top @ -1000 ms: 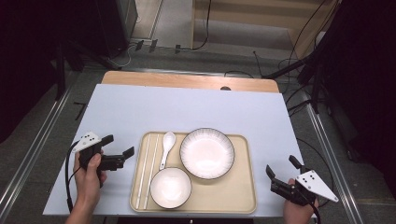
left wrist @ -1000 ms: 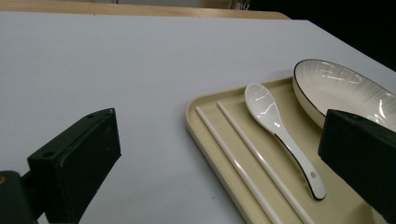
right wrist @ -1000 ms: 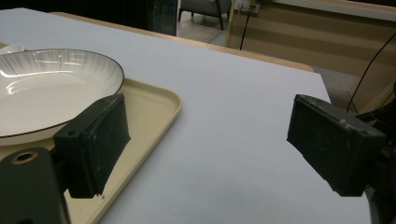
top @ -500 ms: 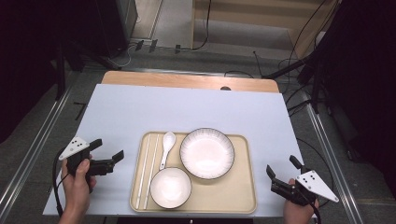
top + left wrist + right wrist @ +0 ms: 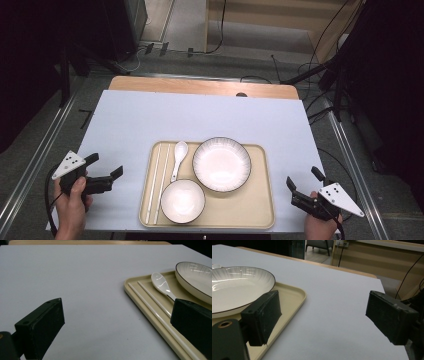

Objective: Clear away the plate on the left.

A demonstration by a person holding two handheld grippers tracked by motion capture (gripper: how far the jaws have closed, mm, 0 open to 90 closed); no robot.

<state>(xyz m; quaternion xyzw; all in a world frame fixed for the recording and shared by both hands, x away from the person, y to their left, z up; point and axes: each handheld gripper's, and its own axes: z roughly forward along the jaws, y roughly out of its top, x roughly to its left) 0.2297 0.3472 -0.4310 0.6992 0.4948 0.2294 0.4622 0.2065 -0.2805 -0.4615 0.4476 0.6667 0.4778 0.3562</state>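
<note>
While I hold both claws low at the near edge of the table (image 5: 150, 120), neither one grips anything. My left gripper (image 5: 106, 167) sits over the pale sheet just left of the tray (image 5: 260, 210), its jaws spread wide apart and pointing right toward the tray's left rim; my left hand (image 5: 70, 207) wraps the handle at the near left corner. In the left gripper view, the chopsticks (image 5: 155, 307) lie side by side along the tray's left edge, right in front of one jaw, with the white spoon (image 5: 162, 286) just beyond them. My right gripper (image 5: 305, 186) rests at the near right corner of the sheet, just right of the tray, jaws also spread wide and empty. In the right gripper view one jaw stands over the tray's right rim, close to the large bowl (image 5: 234, 287). On the tray, the large bowl (image 5: 221, 163) takes the far right part, the small bowl (image 5: 182, 200) sits near and to its left, touching or almost touching it, and the spoon (image 5: 177, 159) lies between the chopsticks (image 5: 157, 182) and the large bowl.
</note>
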